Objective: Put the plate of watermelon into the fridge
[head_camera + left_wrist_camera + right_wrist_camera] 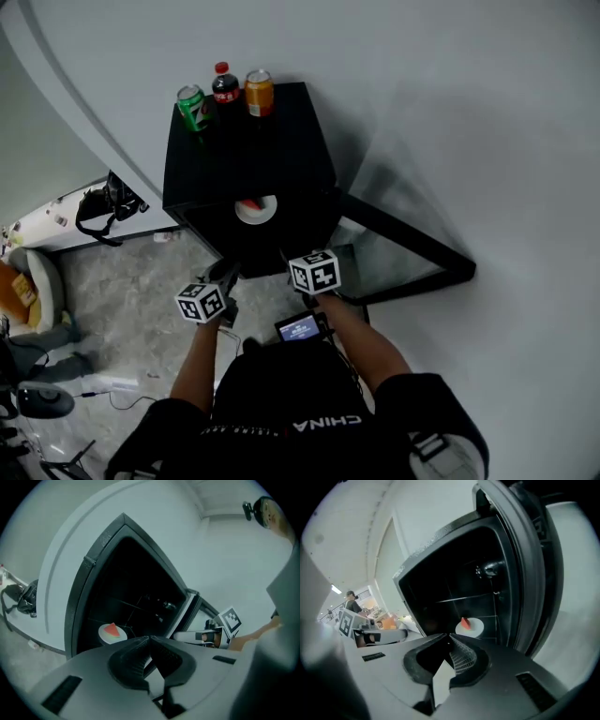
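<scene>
Plate (256, 210) with the watermelon (249, 203) sits inside the fridge (281, 150), low in the compartment and near the front opening, under the upper shelf (468, 598). It's flat, the slice is on top, nothing is touching it. Placement part of the task looks done.

Left gripper (149, 640): fingers together, tips meeting, nothing between them. It hangs in front of the opening, apart from the plate and aimed at it.

Right gripper (449, 638): fingers also together at the tips, empty. It's outside the fridge too, just beside the left one, on the side nearer the door (412, 239).

Why this layout, my read:
- Plate near the front = easiest spot to set down without reaching deep under the shelf. It looks far enough in that the door should clear it, but I can't tell the margin from these views.
- Both grippers empty and pinched together = no load to carry. A closed tip makes a stiffer pusher than spread fingers.
- Door stands wide open to the right, so the right gripper is the natural one to swing it closed. The left one just needs to stay out of the door's arc.

Green can (193, 106), cola bottle (225, 89) and orange can (259, 92) stand on top at the back edge. A hard door slam could rock them, so close gently.
</scene>
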Available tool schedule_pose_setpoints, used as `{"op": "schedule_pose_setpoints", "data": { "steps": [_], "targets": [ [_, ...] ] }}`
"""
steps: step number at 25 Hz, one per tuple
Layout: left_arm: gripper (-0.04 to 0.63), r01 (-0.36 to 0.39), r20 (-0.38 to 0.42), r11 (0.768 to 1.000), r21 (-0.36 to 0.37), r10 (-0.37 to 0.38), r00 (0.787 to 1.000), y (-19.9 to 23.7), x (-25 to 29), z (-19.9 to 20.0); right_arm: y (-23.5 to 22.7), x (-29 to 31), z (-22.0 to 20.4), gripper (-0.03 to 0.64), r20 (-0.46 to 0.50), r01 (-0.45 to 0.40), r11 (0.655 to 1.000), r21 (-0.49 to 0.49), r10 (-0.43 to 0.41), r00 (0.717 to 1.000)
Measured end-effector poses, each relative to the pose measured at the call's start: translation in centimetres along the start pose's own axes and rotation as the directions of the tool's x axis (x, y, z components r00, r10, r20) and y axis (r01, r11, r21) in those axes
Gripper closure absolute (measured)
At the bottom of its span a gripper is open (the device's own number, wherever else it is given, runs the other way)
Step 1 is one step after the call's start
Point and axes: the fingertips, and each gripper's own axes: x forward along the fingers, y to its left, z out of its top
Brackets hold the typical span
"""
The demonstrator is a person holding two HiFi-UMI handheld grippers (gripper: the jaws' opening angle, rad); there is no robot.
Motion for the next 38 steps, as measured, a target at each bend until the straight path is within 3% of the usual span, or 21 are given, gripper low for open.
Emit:
{"op": "schedule_pose_setpoints", "data": {
  "steps": [6, 13, 20, 27, 33, 38],
  "targets": [
    [0.583, 0.049, -0.008, 0.998, 0.032, -0.049, 0.999, -1.9, 1.1, 0.7, 1.7, -0.2, 1.7, 0.594, 0.054, -0.073, 0.996, -0.043, 0.075, 0.996],
    [0.581, 0.057, -0.033, 0.995, 0.077, -0.054, 0.998, -3.9, 1.8, -0.2, 2.2, -0.8, 1.3, 0.594, 0.039, -0.123, 0.987, -0.098, 0.128, 0.991],
    [0.581, 0.103, -0.034, 0.993, 0.05, -0.102, 0.994, -7.5, 2.8, -1.7, 2.2, -2.3, -0.5, 0.594, 0.008, -0.222, 0.962, -0.156, 0.226, 0.974],
    [0.581, 0.084, -0.051, 0.974, 0.213, -0.074, 0.996, -10.3, 1.9, -2.6, 2.5, -2.9, -2.7, 0.594, -0.052, -0.315, 0.945, -0.089, 0.311, 0.949],
    [0.583, 0.073, 0.068, 0.995, 0.069, -0.078, 0.995, -9.9, -1.0, -2.5, 3.6, -4.5, -3.5, 0.594, -0.043, -0.299, 0.948, -0.11, 0.296, 0.954],
    [0.583, 0.067, 0.059, 0.994, 0.081, -0.072, 0.996, -9.9, -5.3, -4.3, 5.7, -5.7, -4.8, 0.594, -0.032, -0.26, 0.957, -0.127, 0.258, 0.966]
  ]
}}
